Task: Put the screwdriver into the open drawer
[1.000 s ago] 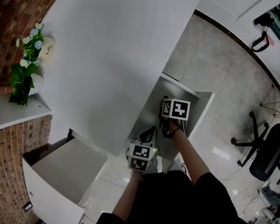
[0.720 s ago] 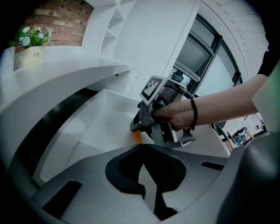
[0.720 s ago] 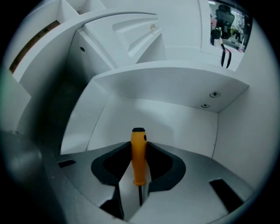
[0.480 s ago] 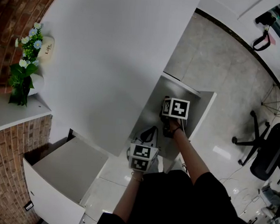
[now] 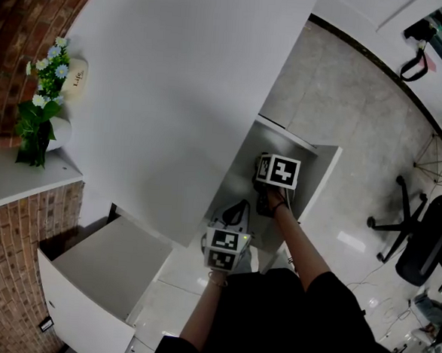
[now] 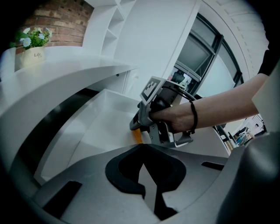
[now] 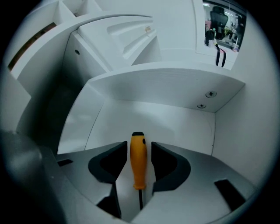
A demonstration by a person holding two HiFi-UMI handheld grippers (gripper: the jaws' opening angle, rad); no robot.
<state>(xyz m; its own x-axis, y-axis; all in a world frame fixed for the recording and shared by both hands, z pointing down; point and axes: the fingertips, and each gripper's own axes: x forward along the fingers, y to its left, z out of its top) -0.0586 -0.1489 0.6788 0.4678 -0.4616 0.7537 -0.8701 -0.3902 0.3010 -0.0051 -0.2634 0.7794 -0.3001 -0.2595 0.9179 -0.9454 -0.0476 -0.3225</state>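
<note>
Releasing: my right tongs (image 7: 139,148) have just been opening, pads off the screwdriver (image 7: 138,166), which seems to rest in the drawer (image 7: 175,120). Left tongs (image 6: 142,151) closed, empty. Only withdrawal remains.

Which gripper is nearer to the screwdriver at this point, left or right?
Right. The right gripper has the screwdriver between its jaws, which have just been opening, inside the drawer. The left gripper is shut, back by the drawer's near end.
</note>
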